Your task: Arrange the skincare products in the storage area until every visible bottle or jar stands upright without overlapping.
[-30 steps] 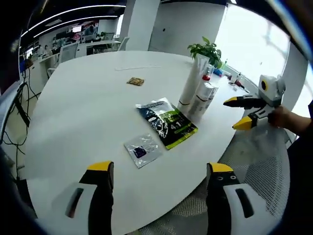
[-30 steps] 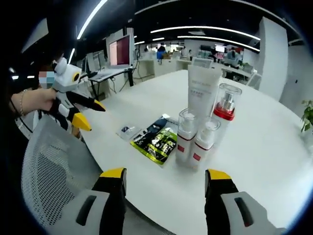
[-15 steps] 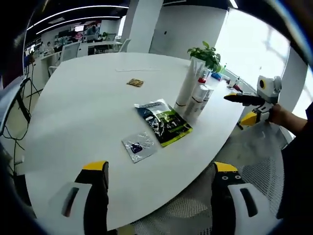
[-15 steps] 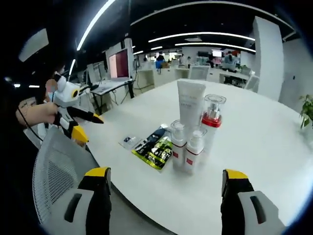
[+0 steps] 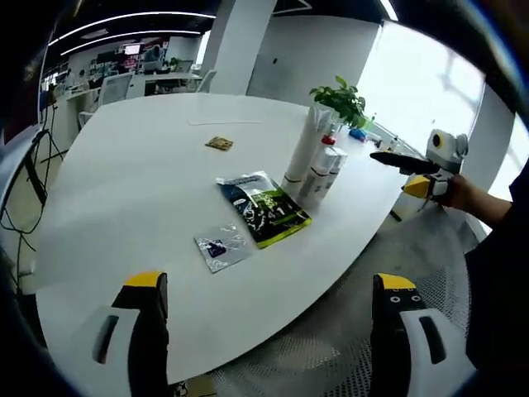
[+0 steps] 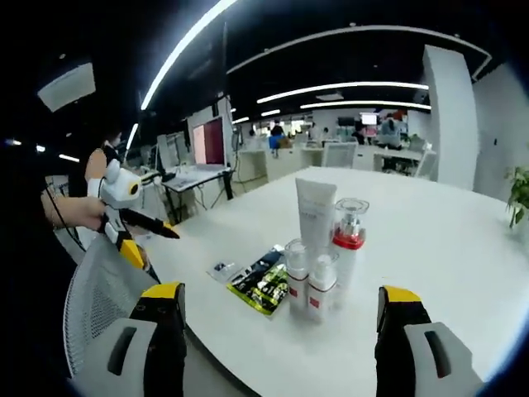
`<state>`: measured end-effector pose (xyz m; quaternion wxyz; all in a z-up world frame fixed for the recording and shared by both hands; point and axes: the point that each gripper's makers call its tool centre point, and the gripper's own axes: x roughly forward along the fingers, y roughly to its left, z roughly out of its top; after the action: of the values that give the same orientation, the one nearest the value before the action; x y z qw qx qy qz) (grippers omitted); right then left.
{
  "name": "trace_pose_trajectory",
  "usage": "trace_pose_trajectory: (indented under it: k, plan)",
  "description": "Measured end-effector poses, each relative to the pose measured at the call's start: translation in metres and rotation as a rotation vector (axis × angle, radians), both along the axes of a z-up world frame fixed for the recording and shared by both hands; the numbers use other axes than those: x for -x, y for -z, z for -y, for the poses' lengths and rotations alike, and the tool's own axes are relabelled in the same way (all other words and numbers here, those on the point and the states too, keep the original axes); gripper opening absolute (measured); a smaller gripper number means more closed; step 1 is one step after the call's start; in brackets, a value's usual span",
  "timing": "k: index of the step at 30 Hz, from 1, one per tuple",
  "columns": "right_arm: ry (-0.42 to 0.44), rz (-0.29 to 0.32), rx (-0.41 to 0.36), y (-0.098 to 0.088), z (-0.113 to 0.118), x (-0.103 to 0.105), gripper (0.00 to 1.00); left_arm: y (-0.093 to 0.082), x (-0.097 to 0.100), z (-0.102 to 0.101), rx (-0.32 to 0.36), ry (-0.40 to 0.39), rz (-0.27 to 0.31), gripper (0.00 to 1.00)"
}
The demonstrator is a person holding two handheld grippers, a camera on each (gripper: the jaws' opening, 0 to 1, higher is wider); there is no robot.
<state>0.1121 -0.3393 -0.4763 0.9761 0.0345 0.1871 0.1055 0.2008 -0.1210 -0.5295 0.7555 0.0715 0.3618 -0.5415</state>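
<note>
Several skincare products stand upright in a tight group on the white round table (image 5: pixel 140 182): a tall white tube (image 6: pixel 315 211), a pump bottle with a red collar (image 6: pixel 349 240), and two small red-labelled bottles (image 6: pixel 296 269) (image 6: pixel 321 281). The same group (image 5: pixel 314 165) stands near the table's right edge in the left gripper view. My left gripper (image 5: pixel 270 281) is open and empty, held back from the near table edge; it also appears at the left (image 6: pixel 153 244). My right gripper (image 6: pixel 281 291) is open and empty, short of the bottles, and shows at the right (image 5: pixel 395 172).
A green-and-black sachet (image 5: pixel 263 208) lies flat beside the bottles, with a small clear sachet (image 5: pixel 219 246) nearer me and a small brown packet (image 5: pixel 219 143) farther off. A potted plant (image 5: pixel 339 95) stands behind the group. A mesh chair (image 6: pixel 95 306) sits by the table edge.
Both cameras have drawn back and risen from the table, so the products look smaller. Both grippers' jaws stand wider apart. Nothing on the table has moved.
</note>
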Motion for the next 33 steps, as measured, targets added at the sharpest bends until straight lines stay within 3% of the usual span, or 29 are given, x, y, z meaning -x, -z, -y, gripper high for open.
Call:
trace_pose_trajectory:
  k: [6,10,21,26,33]
  plan:
    - [-0.009,-0.040,0.010,0.009,-0.001,-0.001,0.99,-0.001,-0.004,0.000,-0.001,-0.006,0.006,0.99]
    - [-0.015,-0.105,-0.006,0.021,-0.002,0.002,0.99,-0.002,-0.005,0.001,-0.008,0.000,0.008,0.99]
    - [0.039,-0.082,-0.038,0.018,0.010,0.002,0.98,-0.006,-0.015,0.016,-0.033,0.035,0.017,0.99]
    - [0.050,-0.088,-0.005,0.022,0.012,0.002,0.93,-0.013,-0.025,0.026,-0.029,0.043,0.031,0.99]
    - [0.102,-0.080,-0.070,0.020,0.023,0.003,0.92,-0.011,-0.036,0.042,-0.037,0.070,0.040,0.99]
